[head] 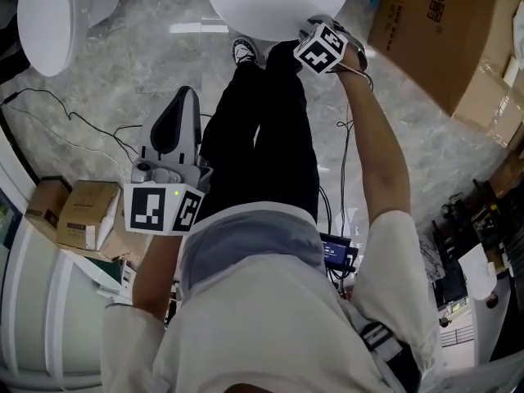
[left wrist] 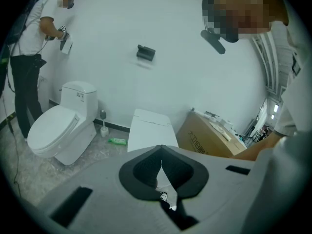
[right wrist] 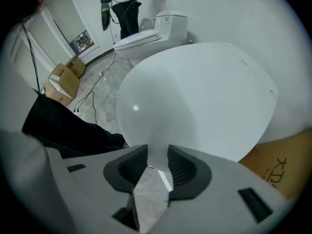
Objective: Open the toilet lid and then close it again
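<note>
The white oval toilet lid (head: 278, 2) fills the top of the head view and most of the right gripper view (right wrist: 195, 96). My right gripper (head: 313, 26) points steeply down at the lid's front rim. In the right gripper view its dark pads (right wrist: 134, 167) sit on either side of the rim and press on it, so my right gripper (right wrist: 157, 154) is shut on the lid's front edge. My left gripper (head: 182, 105) hangs lower left by my leg, away from the toilet. Its jaws (left wrist: 161, 150) are shut, with nothing between them.
A second toilet (head: 49, 15) stands at the upper left. A large cardboard box (head: 442, 31) sits right of the lid, and small boxes (head: 82, 211) lie at the left. Cables (head: 74, 129) trail over the marble floor. Another person (left wrist: 29, 43) works at the far wall.
</note>
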A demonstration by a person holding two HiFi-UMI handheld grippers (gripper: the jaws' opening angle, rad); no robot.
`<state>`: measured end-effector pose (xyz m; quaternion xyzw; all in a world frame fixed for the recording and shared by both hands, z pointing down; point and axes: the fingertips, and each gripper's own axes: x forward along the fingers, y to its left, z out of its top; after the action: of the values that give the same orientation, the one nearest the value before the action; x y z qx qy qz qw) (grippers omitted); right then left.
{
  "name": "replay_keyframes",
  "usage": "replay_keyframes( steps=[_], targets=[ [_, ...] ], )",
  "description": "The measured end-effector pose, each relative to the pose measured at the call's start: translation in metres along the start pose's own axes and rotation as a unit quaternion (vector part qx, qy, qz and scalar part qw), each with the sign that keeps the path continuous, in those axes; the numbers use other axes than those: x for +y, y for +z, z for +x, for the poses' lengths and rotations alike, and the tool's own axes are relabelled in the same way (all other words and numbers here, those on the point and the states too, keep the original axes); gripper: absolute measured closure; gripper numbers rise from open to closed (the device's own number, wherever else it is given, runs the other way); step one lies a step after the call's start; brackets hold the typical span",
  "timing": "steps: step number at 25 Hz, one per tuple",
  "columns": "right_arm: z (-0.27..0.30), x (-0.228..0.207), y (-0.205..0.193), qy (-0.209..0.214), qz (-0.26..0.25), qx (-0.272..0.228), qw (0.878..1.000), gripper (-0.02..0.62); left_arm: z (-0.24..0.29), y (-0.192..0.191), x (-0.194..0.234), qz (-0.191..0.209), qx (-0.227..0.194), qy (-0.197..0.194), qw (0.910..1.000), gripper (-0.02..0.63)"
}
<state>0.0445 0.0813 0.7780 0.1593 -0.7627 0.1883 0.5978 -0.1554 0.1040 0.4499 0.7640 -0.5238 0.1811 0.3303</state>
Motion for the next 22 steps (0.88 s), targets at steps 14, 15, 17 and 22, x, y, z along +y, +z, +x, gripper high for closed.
replay_keyframes(
  steps=[14, 15, 17, 22],
  targets=[
    [-0.031, 0.009, -0.009, 0.0, 0.189, -0.045, 0.981, 0.583, 0.007, 0.024, -0.011, -0.021, -0.01, -0.033, 0.9992, 0.598],
    [-0.039, 0.009, -0.009, -0.001, 0.202, -0.055, 0.978, 0.583, 0.007, 0.027, -0.013, -0.02, -0.012, -0.036, 0.9991, 0.598],
    [-0.054, 0.007, -0.008, -0.009, 0.229, -0.073, 0.971, 0.583, 0.007, 0.034, -0.012, -0.017, -0.015, -0.04, 0.999, 0.598],
    [-0.093, 0.005, 0.004, -0.024, 0.258, -0.113, 0.959, 0.583, 0.006, 0.06, -0.003, -0.013, -0.029, -0.039, 0.9987, 0.598]
  ],
)
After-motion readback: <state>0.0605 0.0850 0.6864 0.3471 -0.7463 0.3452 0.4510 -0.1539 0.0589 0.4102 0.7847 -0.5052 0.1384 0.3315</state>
